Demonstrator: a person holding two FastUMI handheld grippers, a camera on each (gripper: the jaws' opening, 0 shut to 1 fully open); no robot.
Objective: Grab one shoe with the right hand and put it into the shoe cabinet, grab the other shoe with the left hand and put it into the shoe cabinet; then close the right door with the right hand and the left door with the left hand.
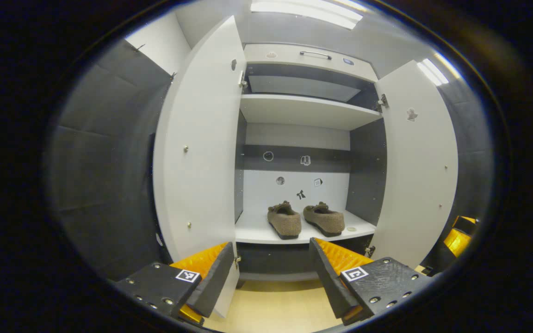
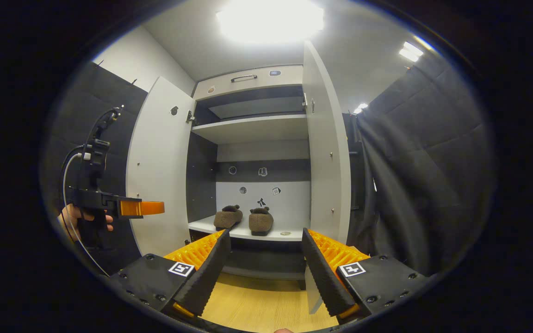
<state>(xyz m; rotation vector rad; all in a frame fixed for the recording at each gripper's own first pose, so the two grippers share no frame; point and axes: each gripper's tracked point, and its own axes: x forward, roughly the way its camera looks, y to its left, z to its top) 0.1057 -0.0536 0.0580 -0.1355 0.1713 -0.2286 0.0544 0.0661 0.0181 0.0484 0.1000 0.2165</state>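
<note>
Left gripper (image 1: pixel 271 273): released, fingers spread wide apart, nothing between them. It hangs above the pale wooden floor (image 1: pixel 271 310). Directly ahead of its fingertips stands the shoe cabinet (image 1: pixel 303 111) with both doors swung open. The left door (image 1: pixel 201 148) stands just beyond the near-left finger; the right door (image 1: pixel 417 162) stands beyond the right finger, farther off. Past the fingertips, on the lower shelf (image 1: pixel 257 231), the two brown shoes lie side by side, toes toward the back panel: the left shoe (image 1: pixel 285 220) and the right shoe (image 1: pixel 324 218), close together but apart. Above them sits an upper shelf (image 1: pixel 303 110), and at the top a drawer front with a handle (image 1: pixel 315 54).

Right gripper (image 2: pixel 266 273): released, fingers wide apart, grasping nothing. The floor lies under it. The right door's edge (image 2: pixel 324 152) stands just ahead of its right finger. Beyond the gap between the fingers, both shoes rest on the lower shelf. Off to the left of this gripper, a hand (image 2: pixel 79 217) holds the left gripper in front of the left door.
</note>
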